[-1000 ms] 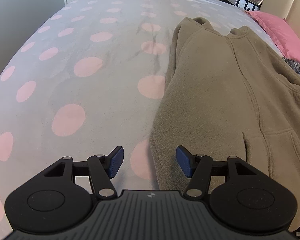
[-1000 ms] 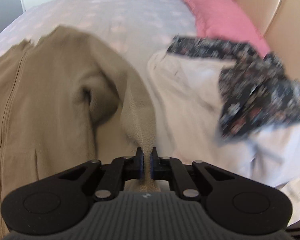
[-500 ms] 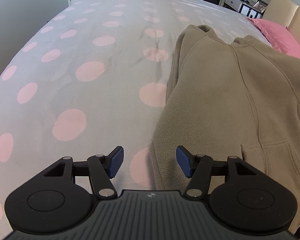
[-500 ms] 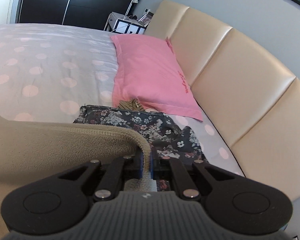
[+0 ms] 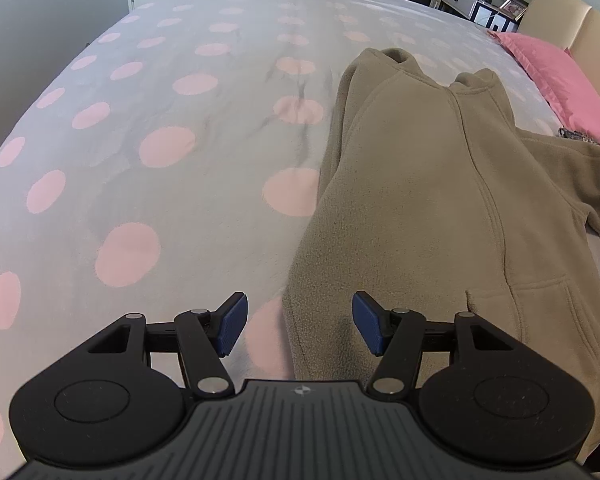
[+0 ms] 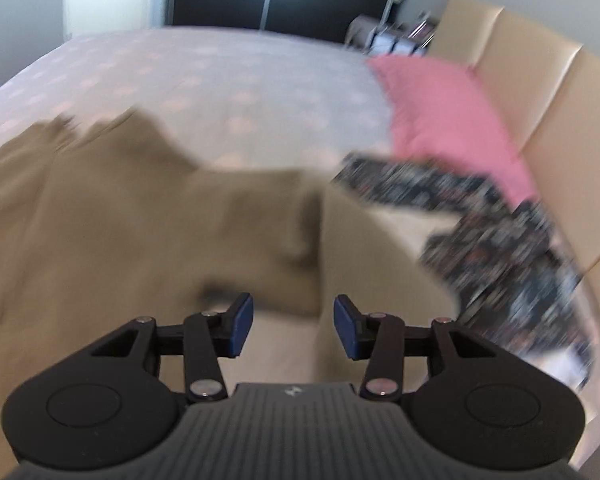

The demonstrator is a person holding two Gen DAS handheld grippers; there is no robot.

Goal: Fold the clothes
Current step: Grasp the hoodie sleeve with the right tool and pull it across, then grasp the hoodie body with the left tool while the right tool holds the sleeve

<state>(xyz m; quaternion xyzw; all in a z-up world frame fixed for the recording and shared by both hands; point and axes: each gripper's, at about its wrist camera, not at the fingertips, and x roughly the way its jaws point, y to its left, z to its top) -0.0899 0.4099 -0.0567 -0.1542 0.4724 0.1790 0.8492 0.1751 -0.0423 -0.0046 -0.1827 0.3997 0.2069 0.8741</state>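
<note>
The bed, under a pale grey cover with pink dots, fills most of the left wrist view from the upper centre down to the lower left. A cream padded headboard runs down the right edge of the right wrist view, with a pink pillow lying against it in the upper right.

The tan fleece hoodie lies spread on the bed, front up with its zip running down the middle, and takes up the right half of the left wrist view; its hood end is toward the upper centre and one sleeve reaches off to the right edge. In the blurred right wrist view the same hoodie covers the left and centre of the frame, its sleeve lying across the middle. A dark floral garment sits right of the sleeve end, below the pillow.

The left gripper is at the bottom centre of its view, jaws apart and holding nothing; the hoodie's lower hem corner shows in the gap between its blue pads, lying on the bed beneath them.

The right gripper is at the bottom centre of its view, jaws opening, with the sleeve's end just beyond the gap and no pad pressing on it.
</note>
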